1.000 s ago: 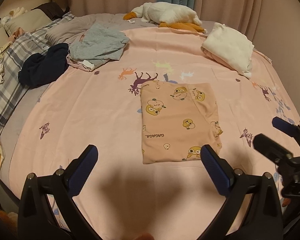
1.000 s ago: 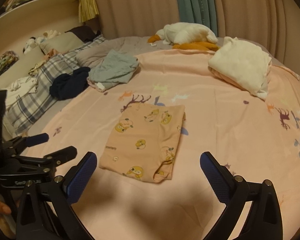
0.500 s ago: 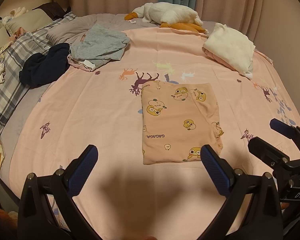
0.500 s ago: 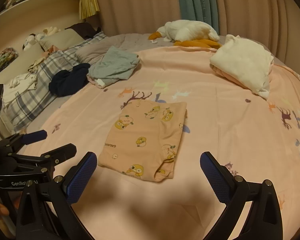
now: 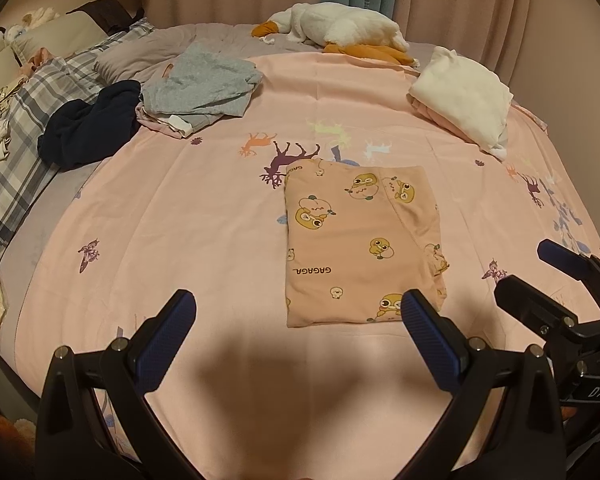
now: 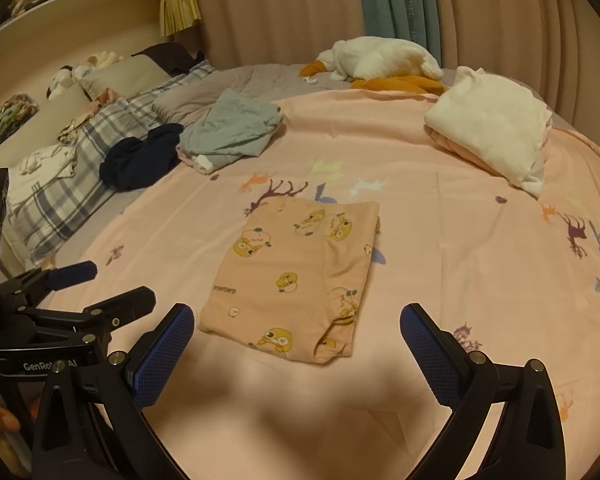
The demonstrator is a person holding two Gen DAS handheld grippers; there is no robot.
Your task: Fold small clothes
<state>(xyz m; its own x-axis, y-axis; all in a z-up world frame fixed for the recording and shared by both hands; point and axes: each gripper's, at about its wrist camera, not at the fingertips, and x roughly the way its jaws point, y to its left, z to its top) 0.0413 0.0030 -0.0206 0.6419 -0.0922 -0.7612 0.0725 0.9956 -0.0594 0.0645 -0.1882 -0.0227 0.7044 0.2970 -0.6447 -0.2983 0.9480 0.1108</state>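
Note:
A small peach garment with yellow cartoon prints (image 5: 360,240) lies folded into a flat rectangle on the pink bedsheet (image 5: 204,216); it also shows in the right wrist view (image 6: 296,276). My left gripper (image 5: 296,316) is open and empty, held above the sheet just in front of the garment's near edge. My right gripper (image 6: 296,328) is open and empty, also just short of the garment. Each gripper shows in the other's view: the right gripper (image 5: 540,276) at the right, the left gripper (image 6: 104,284) at the left.
A grey garment (image 5: 204,84) and a dark navy one (image 5: 92,124) lie at the far left beside plaid bedding (image 5: 16,152). A folded white and pink pile (image 5: 464,96) sits far right. A plush goose (image 5: 340,32) lies by the curtains.
Both grippers have drifted slightly, staying open and empty. The folded garment has not moved.

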